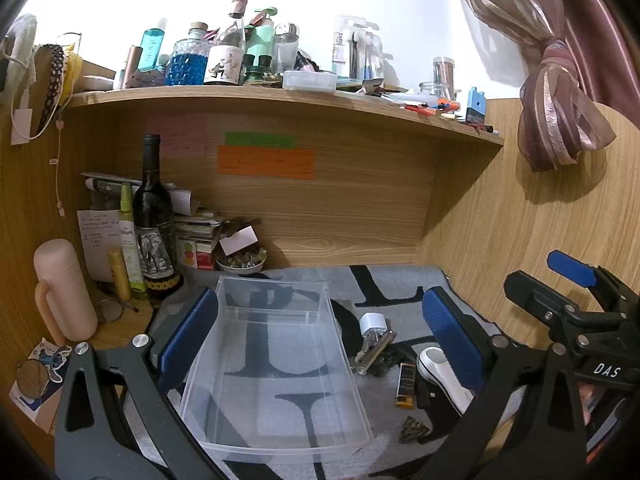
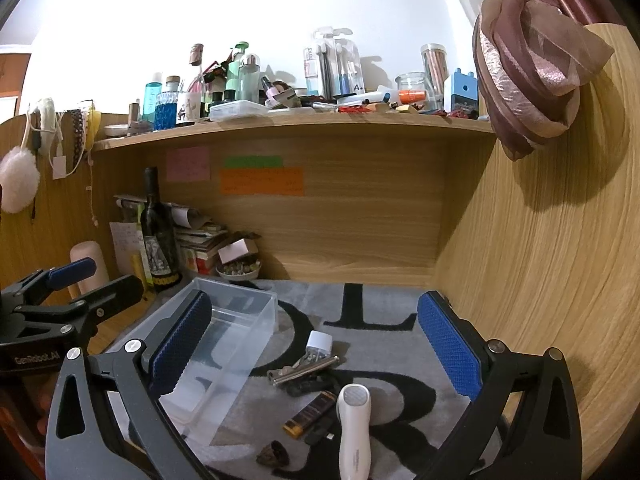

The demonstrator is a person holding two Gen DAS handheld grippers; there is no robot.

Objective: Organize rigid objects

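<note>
both tongs spread above clear bin

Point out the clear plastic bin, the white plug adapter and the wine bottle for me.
Clear plastic bin (image 1: 276,412): left wrist view, on its bare floor.
White plug adapter (image 2: 319,341): right wrist view, on its white body.
Wine bottle (image 1: 154,216): left wrist view, on the dark glass above the label.

- Bare grey lettered mat lies open at the far right
- Clear plastic bin blocks the left
- Dark wine bottle crowds the far-left corner
</note>
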